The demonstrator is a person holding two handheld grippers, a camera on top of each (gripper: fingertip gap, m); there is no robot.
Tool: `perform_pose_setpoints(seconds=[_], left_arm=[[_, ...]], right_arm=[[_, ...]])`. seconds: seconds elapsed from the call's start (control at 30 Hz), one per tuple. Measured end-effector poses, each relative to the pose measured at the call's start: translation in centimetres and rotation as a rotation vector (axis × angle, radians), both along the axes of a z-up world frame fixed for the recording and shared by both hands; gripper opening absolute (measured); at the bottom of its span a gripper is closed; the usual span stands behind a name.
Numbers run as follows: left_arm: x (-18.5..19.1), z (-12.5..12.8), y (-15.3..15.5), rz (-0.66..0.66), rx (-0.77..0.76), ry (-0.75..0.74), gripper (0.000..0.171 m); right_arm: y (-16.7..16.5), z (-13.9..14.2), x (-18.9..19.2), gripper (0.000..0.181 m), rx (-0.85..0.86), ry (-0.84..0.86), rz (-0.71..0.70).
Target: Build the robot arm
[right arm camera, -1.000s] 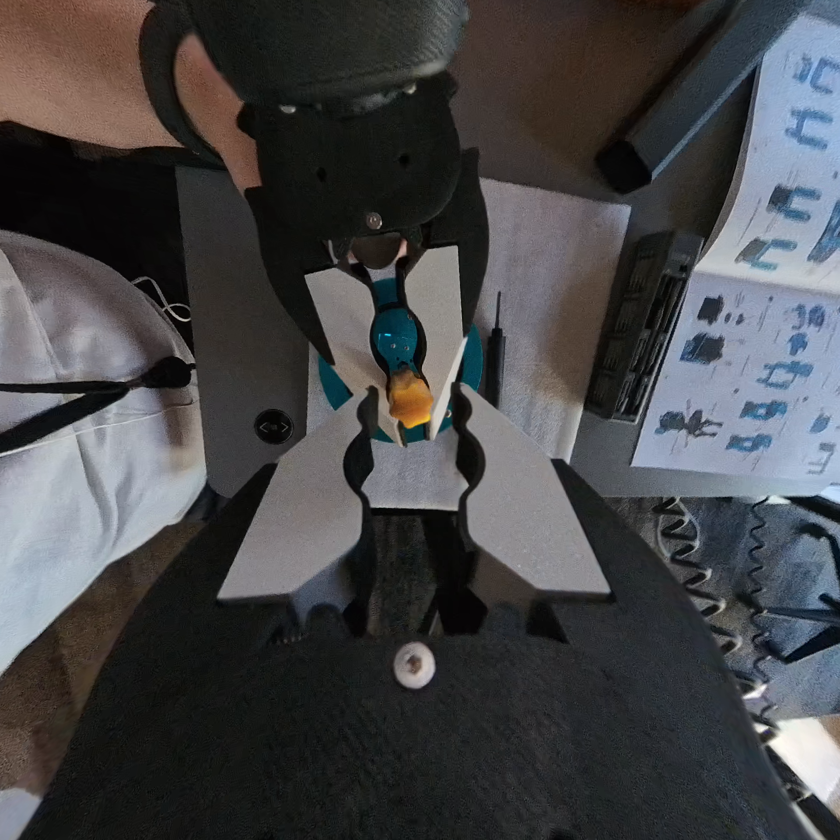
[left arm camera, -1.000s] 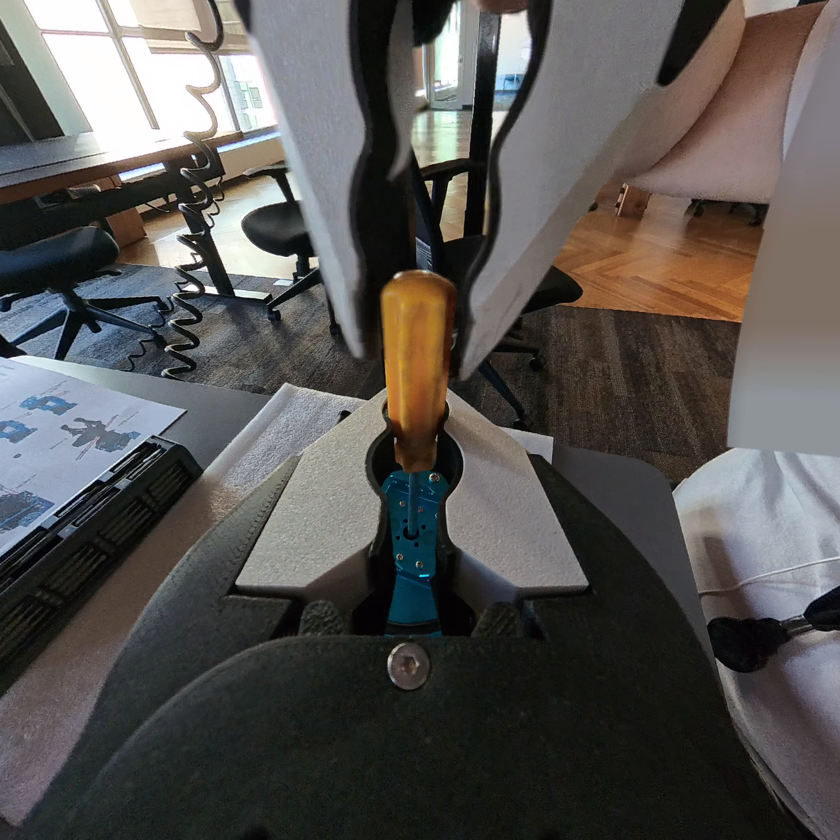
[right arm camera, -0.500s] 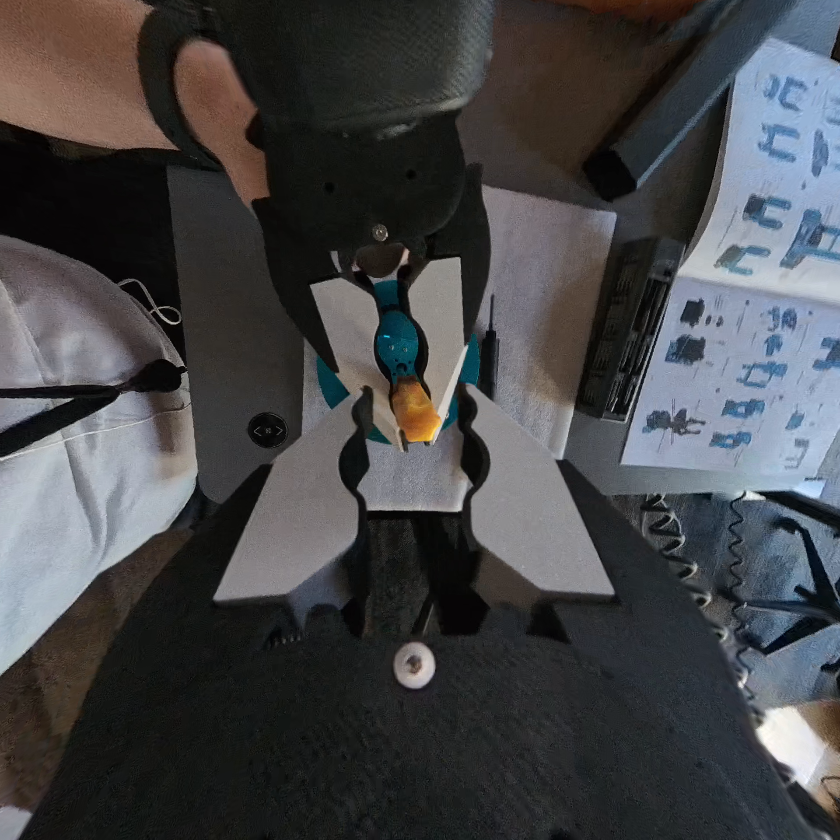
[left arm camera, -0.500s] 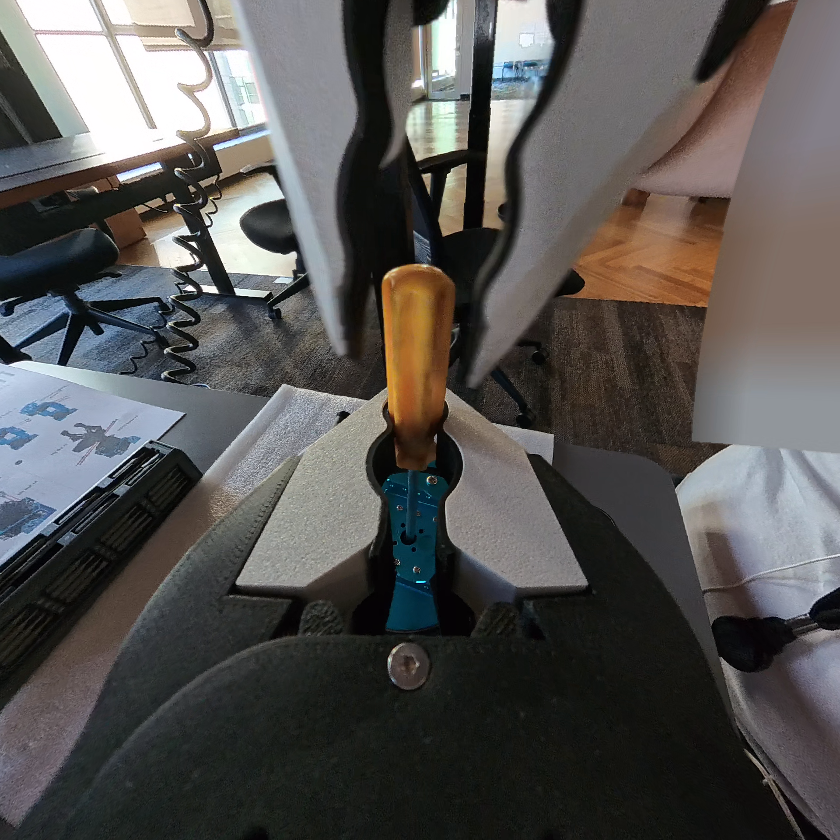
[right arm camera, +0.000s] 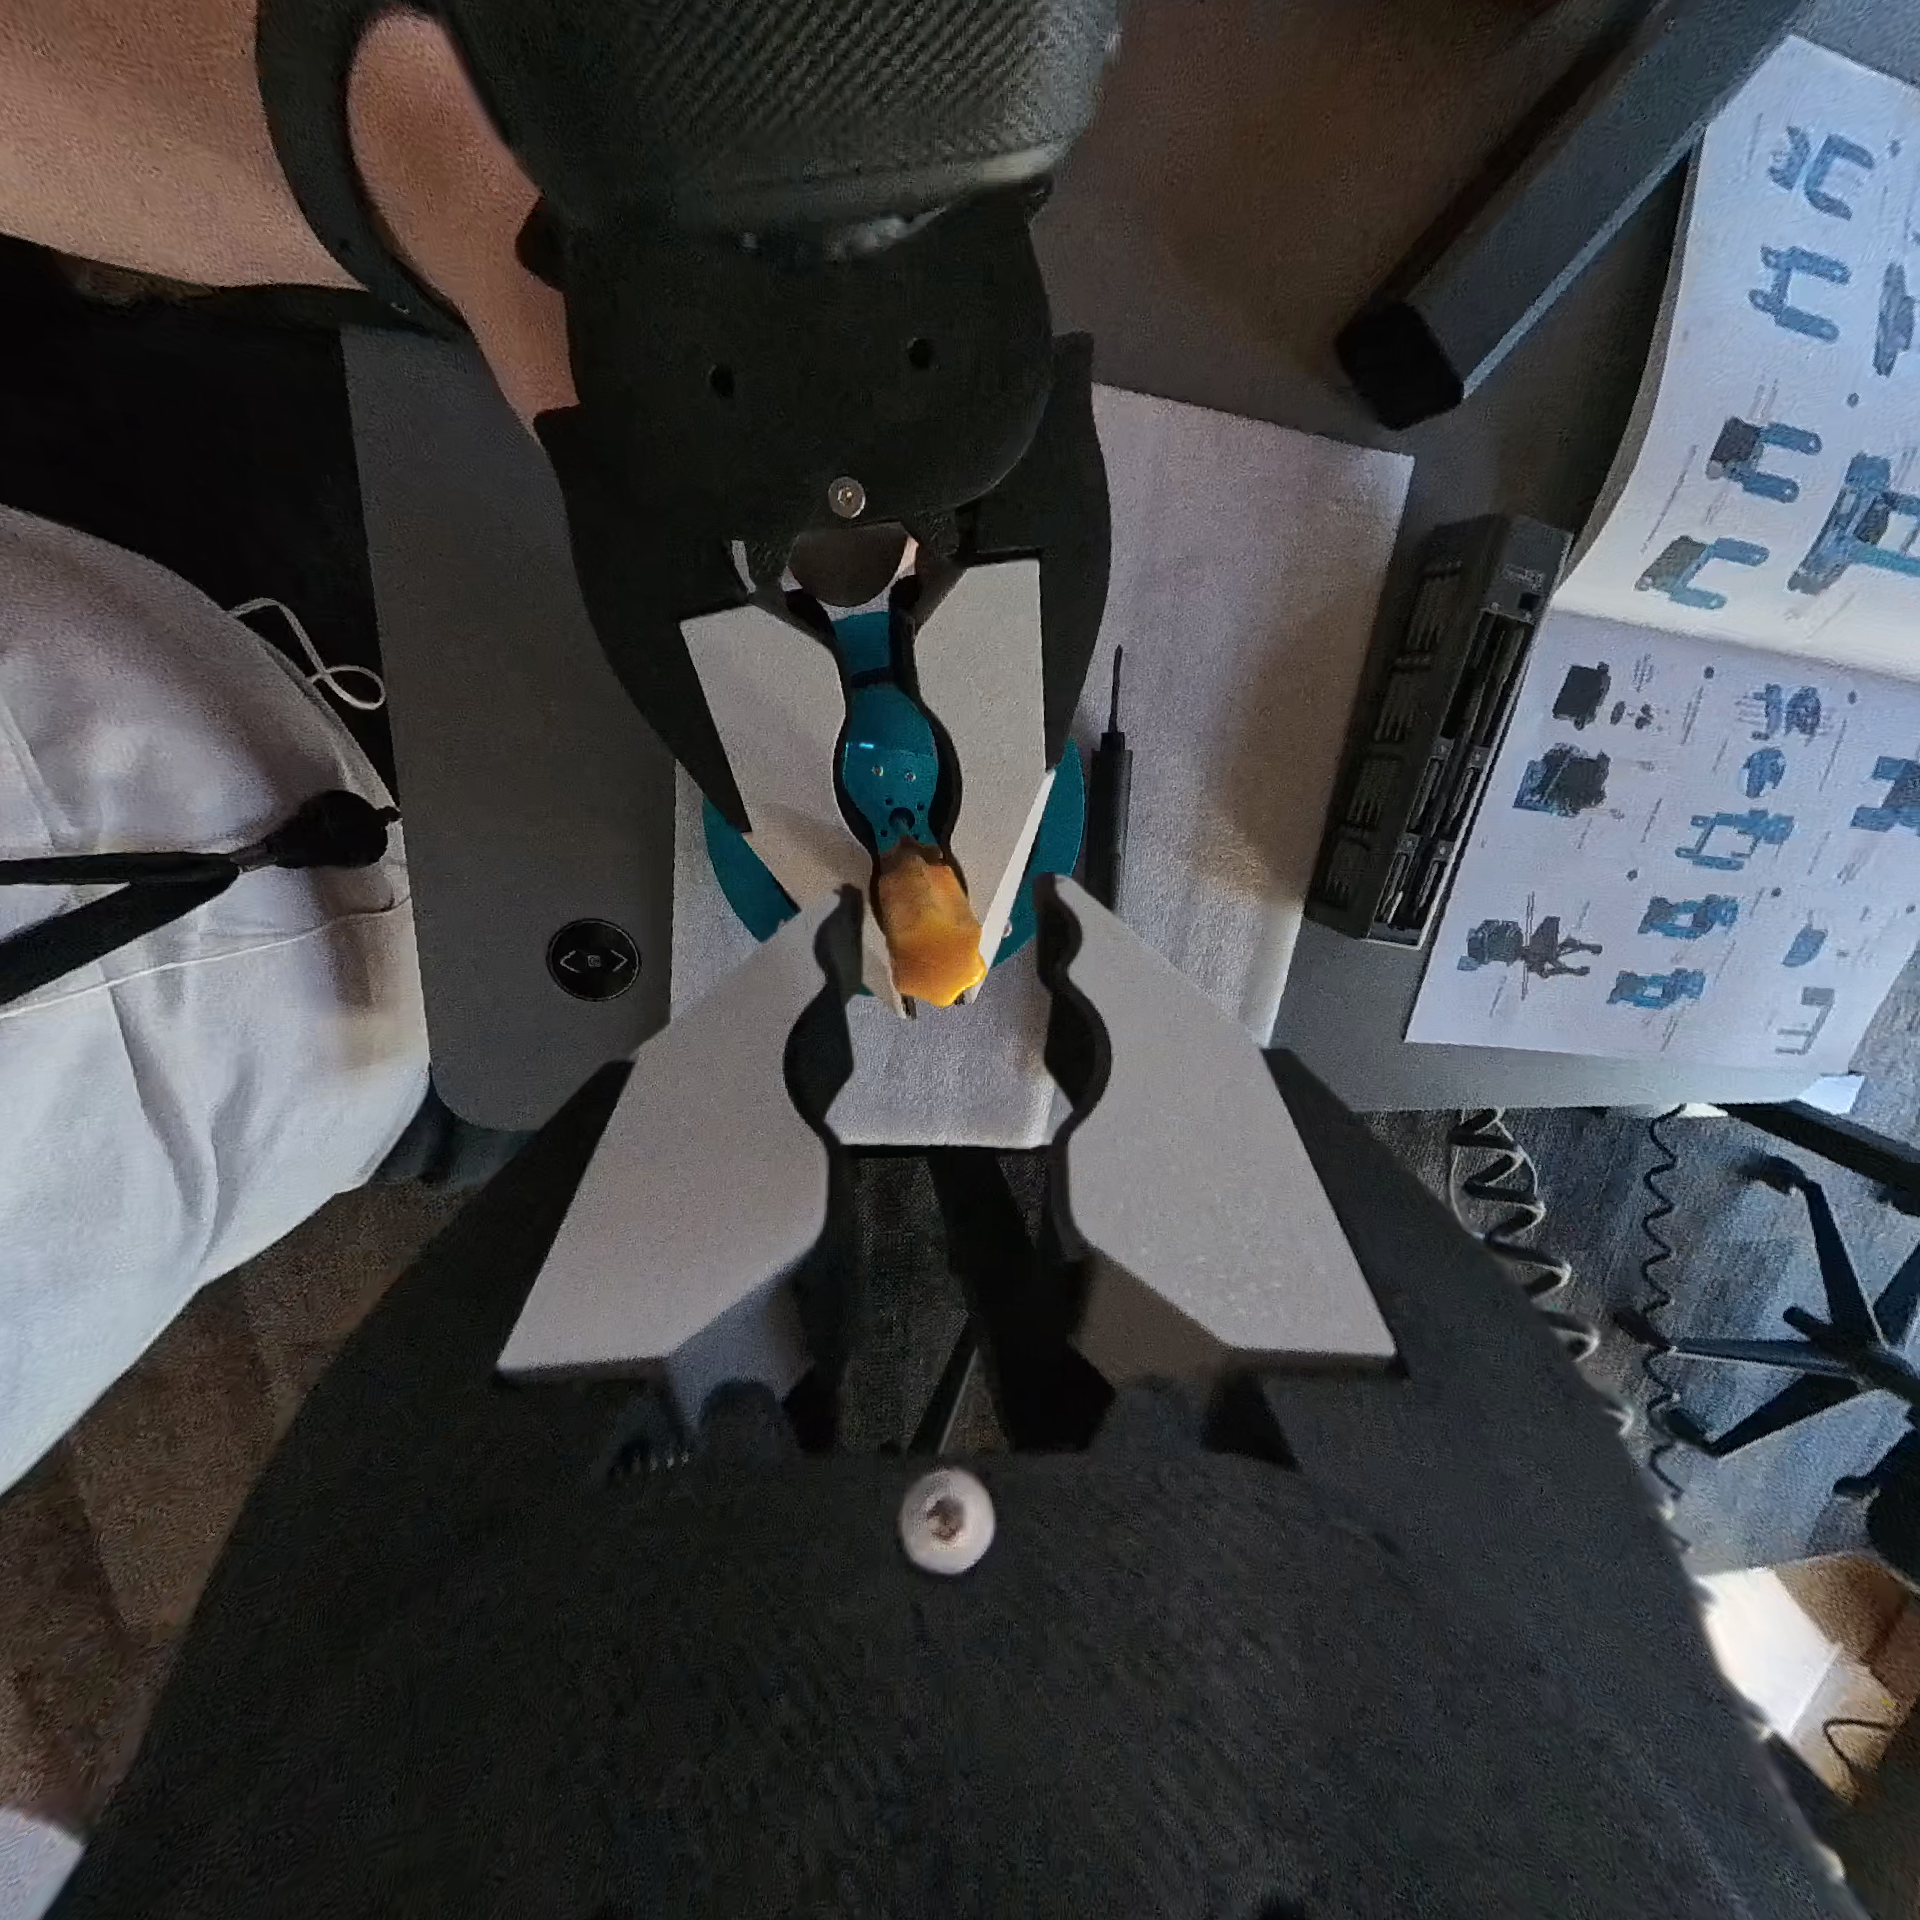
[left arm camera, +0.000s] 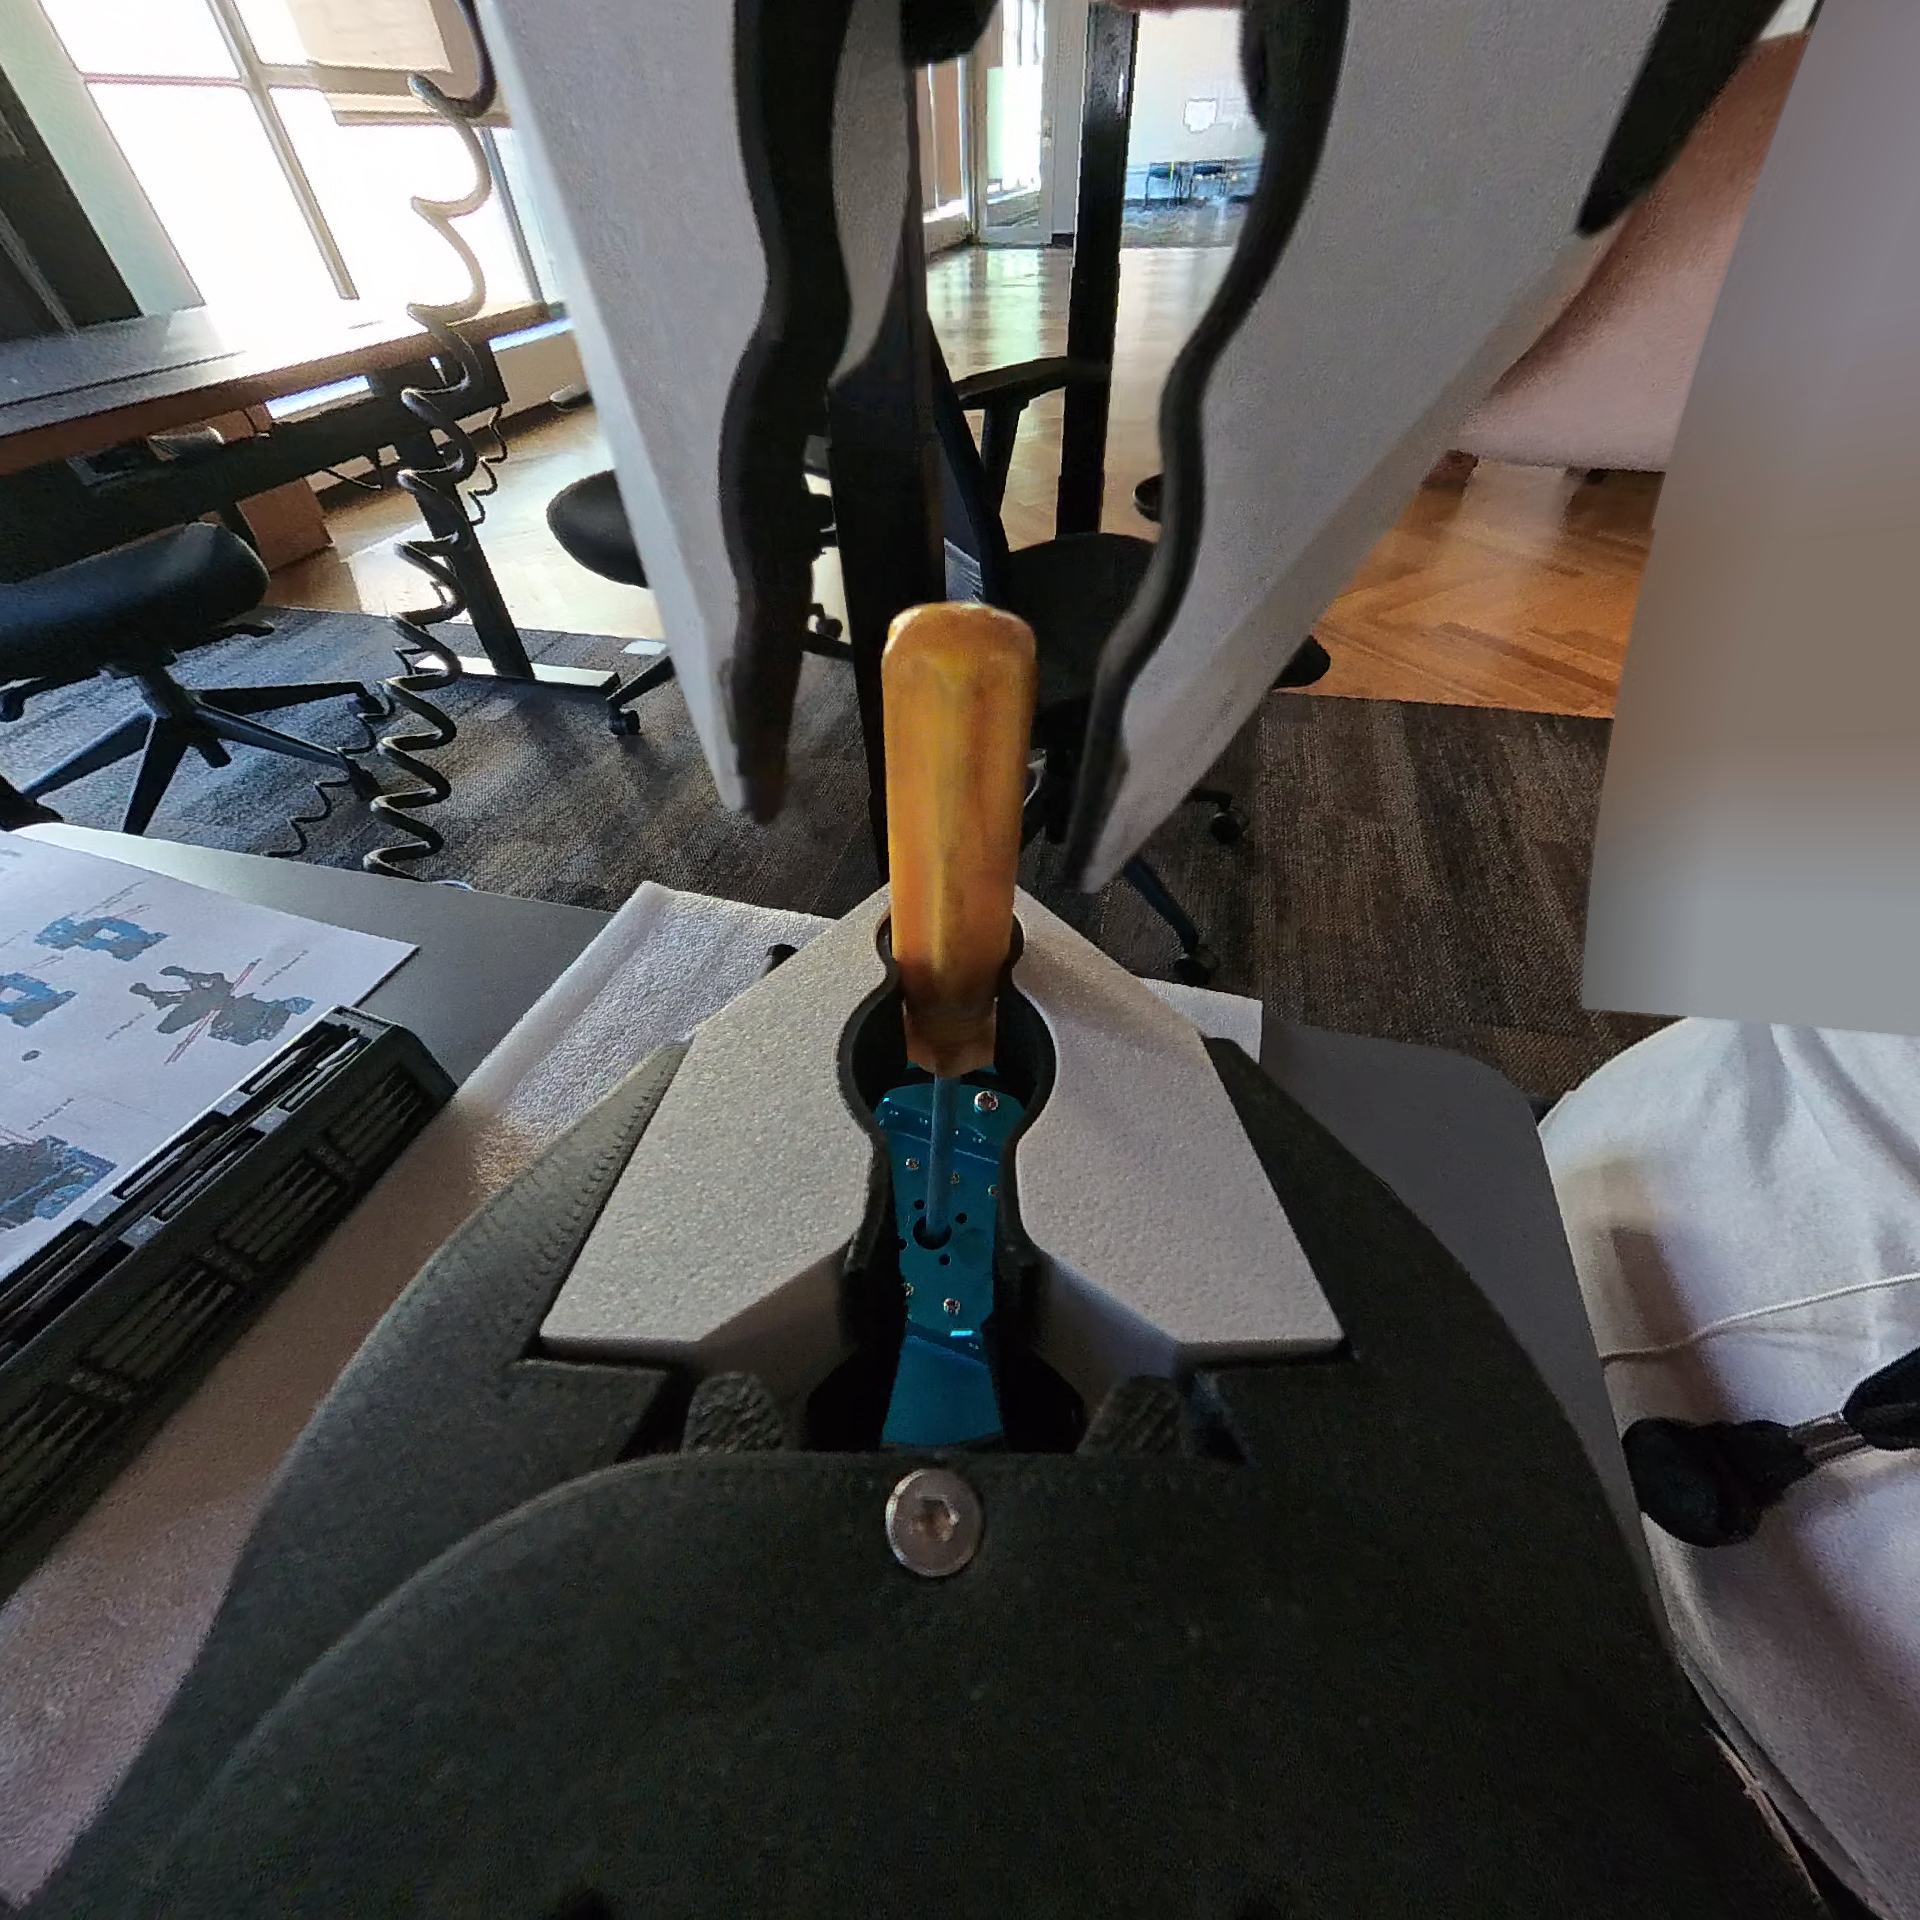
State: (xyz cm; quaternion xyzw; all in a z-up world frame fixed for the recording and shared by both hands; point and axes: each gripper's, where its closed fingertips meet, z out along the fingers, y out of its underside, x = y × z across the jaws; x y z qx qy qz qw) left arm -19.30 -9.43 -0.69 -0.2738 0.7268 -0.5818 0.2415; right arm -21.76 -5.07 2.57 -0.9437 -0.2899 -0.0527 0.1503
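Observation:
A screwdriver with an amber handle (left arm camera: 956, 790) stands upright, its thin shaft set in a hole of a blue metal part (left arm camera: 945, 1226). My left gripper (left arm camera: 951, 935) is shut on that blue part, and the handle rises through the round notch between its white fingers. My right gripper (right arm camera: 945, 899) comes down from above and is open. Its fingertips flank the top of the handle (right arm camera: 925, 930) with a gap on both sides. In the right wrist view the blue part (right arm camera: 894, 758) sits over a teal disc (right arm camera: 743, 862) on a white foam mat (right arm camera: 1226, 571).
A black bit case (right arm camera: 1444, 727) and printed sheets (right arm camera: 1714, 831) lie right of the mat. A small black screwdriver (right arm camera: 1110, 790) lies on the mat beside the disc. A person's white clothing (right arm camera: 156, 935) is at the left. Office chairs (left arm camera: 125, 623) stand beyond the desk edge. Left tips to right tips: about 6 centimetres.
The right gripper has drifted slightly around the handle's top and its fingers now stand wider apart from it. The left gripper, blue part and screwdriver have stayed put.

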Motion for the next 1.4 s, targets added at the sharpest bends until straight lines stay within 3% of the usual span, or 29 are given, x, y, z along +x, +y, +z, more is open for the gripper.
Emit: perform_pose_setpoints(seconds=[0.03,0.1,0.23,0.33,0.4,0.53,0.7,0.8,0.9,1.0,1.07,1.17,1.2,1.4], left_arm=[[0.0,0.0,0.0,0.002,-0.002,0.001,0.009],[0.0,0.0,0.1,0.004,0.003,-0.001,0.008],[0.1,-0.1,0.1,0.011,0.009,0.005,0.01],[0.0,-0.2,0.0,0.003,0.016,0.003,0.01],[0.0,-0.1,0.0,0.003,0.014,0.005,0.01],[0.0,-0.2,0.1,0.006,0.013,0.005,0.01],[0.1,-0.2,0.1,0.015,0.019,0.005,0.01],[0.1,-0.2,0.0,0.013,0.023,0.001,0.01],[0.1,-0.1,0.1,0.014,0.012,0.004,0.01],[0.1,-0.1,0.3,0.019,0.008,0.006,0.01],[0.0,-0.1,0.4,0.016,0.008,0.005,0.009],[0.3,-0.2,0.6,0.039,0.012,0.005,0.009],[0.2,-0.2,0.7,0.037,0.008,0.01,0.009],[0.1,-0.1,0.6,0.027,0.002,0.006,0.009]], right_arm=[[0.0,-0.2,-0.1,0.022,-0.01,0.007,0.034],[-0.2,-0.5,-0.3,0.019,-0.03,0.037,0.017],[-0.2,-0.6,0.0,0.017,-0.041,0.099,-0.26],[-0.3,-0.5,0.0,0.021,-0.035,0.008,-0.135],[0.0,-0.5,0.4,0.032,-0.011,-0.066,-0.022],[0.0,-0.8,-0.2,0.021,-0.028,-0.065,0.124],[-0.3,-1.0,0.0,0.019,-0.093,0.078,-0.25],[-0.2,-0.9,-0.1,0.021,-0.067,0.001,-0.049],[0.2,-0.1,0.3,0.035,-0.016,-0.031,0.113],[-0.1,-0.4,-0.1,0.02,-0.024,0.007,0.188],[-0.1,-0.5,-0.2,0.019,-0.036,0.045,0.119],[0.0,-0.6,0.1,0.018,-0.044,0.145,-0.175],[0.2,-0.6,0.0,0.018,-0.017,0.163,-0.198],[0.6,-1.0,0.3,0.029,0.161,0.155,0.034]])
